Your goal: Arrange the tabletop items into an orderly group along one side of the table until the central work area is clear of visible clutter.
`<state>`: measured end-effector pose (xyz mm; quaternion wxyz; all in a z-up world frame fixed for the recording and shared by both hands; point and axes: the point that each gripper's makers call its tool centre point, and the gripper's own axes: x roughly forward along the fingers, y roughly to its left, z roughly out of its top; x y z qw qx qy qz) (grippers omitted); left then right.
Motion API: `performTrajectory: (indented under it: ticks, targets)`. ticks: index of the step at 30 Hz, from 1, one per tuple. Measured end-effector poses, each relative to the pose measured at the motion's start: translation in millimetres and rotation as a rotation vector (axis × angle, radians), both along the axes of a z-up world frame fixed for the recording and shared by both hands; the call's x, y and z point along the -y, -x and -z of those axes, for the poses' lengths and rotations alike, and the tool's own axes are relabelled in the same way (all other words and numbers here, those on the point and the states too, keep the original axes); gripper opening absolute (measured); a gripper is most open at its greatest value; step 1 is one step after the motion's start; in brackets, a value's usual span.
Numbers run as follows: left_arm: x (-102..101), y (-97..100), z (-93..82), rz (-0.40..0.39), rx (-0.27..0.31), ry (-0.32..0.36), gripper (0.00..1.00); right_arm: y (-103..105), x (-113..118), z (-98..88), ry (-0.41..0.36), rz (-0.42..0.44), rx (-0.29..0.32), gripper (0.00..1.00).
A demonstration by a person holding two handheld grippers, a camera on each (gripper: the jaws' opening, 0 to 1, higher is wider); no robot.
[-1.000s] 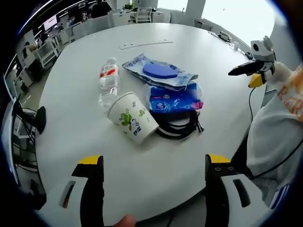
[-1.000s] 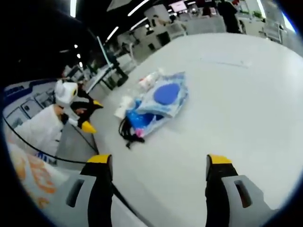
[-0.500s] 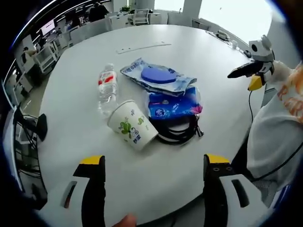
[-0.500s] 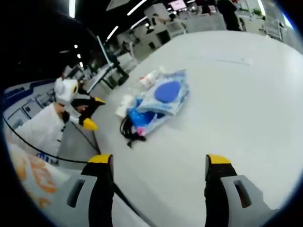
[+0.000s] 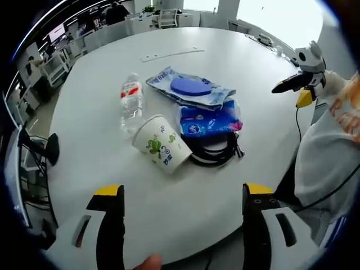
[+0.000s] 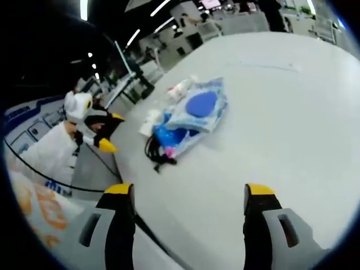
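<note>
Tabletop items, a small cluster of five things, lie together on the round white table (image 5: 84, 129), somewhat toward the near edge in the left gripper view. The white paper cup with green print (image 5: 161, 144) lies on its side, touching the clear plastic water bottle with a red label (image 5: 131, 101), which also lies flat. Beside them a flat blue-and-white pack of wet wipes with a round blue lid (image 5: 191, 89) partly overlaps a crinkled blue plastic packet (image 5: 208, 119), and a coiled black cable (image 5: 215, 153) sits under the packet's near edge. The left gripper (image 5: 180, 225) hangs over the near table edge, jaws spread wide and holding nothing. The right gripper (image 6: 183, 225) is likewise spread and empty; it views the same cluster (image 6: 183, 118) from the side. In handling, the cup is probably light and easily crushed, so a gentle grip across the rim or body suits it. The bottle is likely the heaviest and apt to roll; its ribbed middle offers the surest hold. Both soft packs are thin, slippery film, best pinched at an edge seam. The cable is limp and should be taken across the whole coil.
</note>
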<state>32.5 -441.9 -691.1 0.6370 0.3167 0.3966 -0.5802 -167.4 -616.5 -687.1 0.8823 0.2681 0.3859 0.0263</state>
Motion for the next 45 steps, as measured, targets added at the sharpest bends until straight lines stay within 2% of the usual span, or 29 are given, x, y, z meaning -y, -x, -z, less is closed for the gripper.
performTrajectory:
  ticks: [12, 21, 29, 38, 45]
  targets:
    - [3, -2.8, 0.3, 0.003, 0.003, 0.000, 0.88, 1, -1, 2.4, -0.016, 0.006, -0.015, 0.78]
    - [13, -11.1, 0.5, -0.024, -0.008, 0.024, 0.86, 3, 2, 6.3, -0.034, 0.021, -0.025, 0.77]
    - [29, -23.8, -5.5, -0.063, -0.011, 0.074, 0.82, 2, 6, 7.7, -0.043, 0.034, -0.030, 0.77]
    - [50, -27.8, -6.0, -0.047, -0.011, 0.084, 0.80, 5, 11, 10.4, -0.055, 0.049, -0.038, 0.77]
    - [69, -41.0, -6.6, -0.091, -0.034, 0.130, 0.77, 7, 13, 12.0, -0.062, 0.060, -0.046, 0.77]
